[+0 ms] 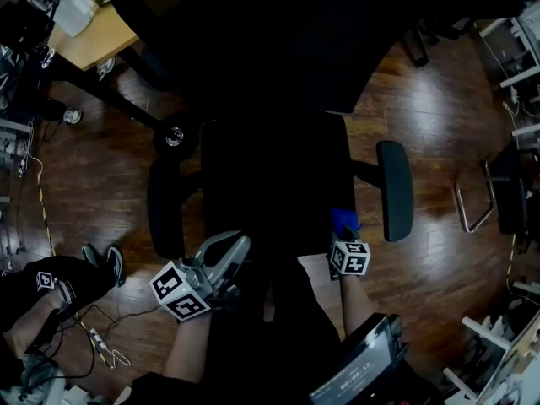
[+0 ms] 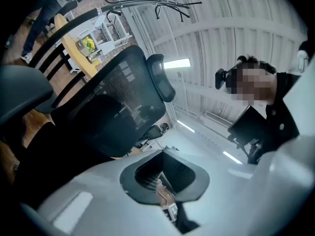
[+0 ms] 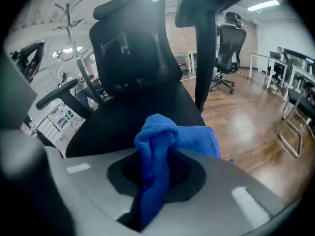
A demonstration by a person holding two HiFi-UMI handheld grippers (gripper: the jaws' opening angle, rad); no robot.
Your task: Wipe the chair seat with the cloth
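A black office chair fills the head view, its seat [image 1: 274,175] between two armrests. The blue cloth [image 1: 344,221] hangs bunched at the seat's near right corner, with my right gripper [image 1: 345,233] shut on it. In the right gripper view the cloth [image 3: 167,141] is pinched between the jaws, with the seat [image 3: 133,117] and backrest just beyond. My left gripper [image 1: 226,258] hovers at the seat's near left corner, shut with nothing in it. The left gripper view tilts upward to the chair's mesh backrest [image 2: 113,112].
A wooden desk [image 1: 93,32] stands at the far left on the wood floor. The armrests [image 1: 164,205] [image 1: 395,188] flank the seat. Another chair [image 1: 510,188] stands at the right. Cables [image 1: 93,336] lie on the floor at the near left. A coat stand [image 2: 157,4] rises behind.
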